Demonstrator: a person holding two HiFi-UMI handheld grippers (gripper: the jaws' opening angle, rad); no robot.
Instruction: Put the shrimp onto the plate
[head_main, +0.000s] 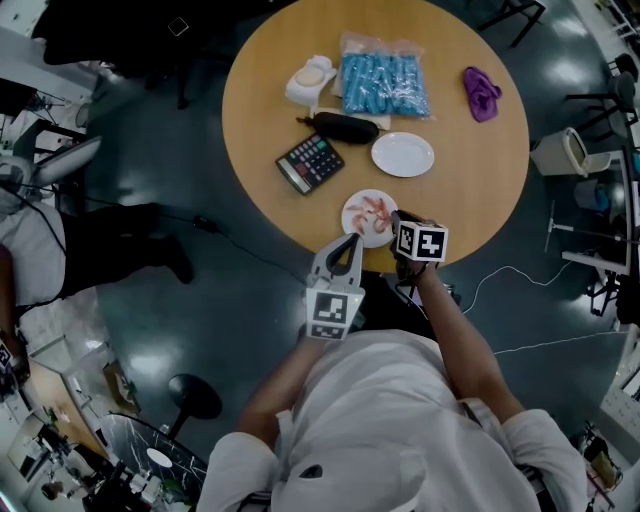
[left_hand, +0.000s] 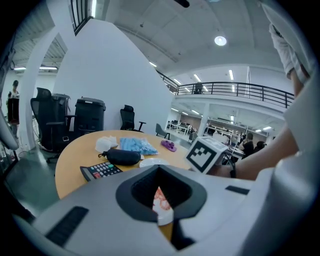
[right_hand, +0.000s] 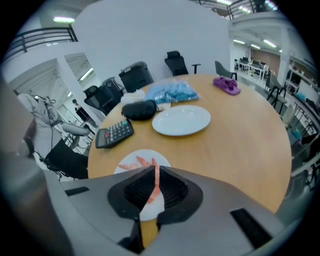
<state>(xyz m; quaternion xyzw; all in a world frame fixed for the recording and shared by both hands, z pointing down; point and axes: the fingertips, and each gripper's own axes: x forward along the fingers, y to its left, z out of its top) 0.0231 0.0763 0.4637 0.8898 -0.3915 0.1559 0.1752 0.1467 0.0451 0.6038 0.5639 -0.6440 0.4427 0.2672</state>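
A small white plate (head_main: 352, 203) near the table's front edge holds several pink shrimp (head_main: 372, 212). My right gripper (head_main: 396, 222) reaches over this plate from the right. In the right gripper view my right gripper (right_hand: 154, 171) is shut on a thin pink shrimp (right_hand: 155, 184) just above the near plate (right_hand: 125, 162), where other shrimp (right_hand: 139, 162) lie. A larger empty white plate (right_hand: 181, 121) sits further in, also visible from above (head_main: 403, 155). My left gripper (head_main: 352, 242) hovers at the near plate's front rim, shut (left_hand: 159, 170) with nothing held.
A calculator (head_main: 310, 162), a black pouch (head_main: 345, 127), a blue packet (head_main: 383, 85), a white bundle (head_main: 311, 78) and a purple cloth (head_main: 482, 93) lie on the round wooden table (head_main: 480, 180). Both grippers are at its front edge.
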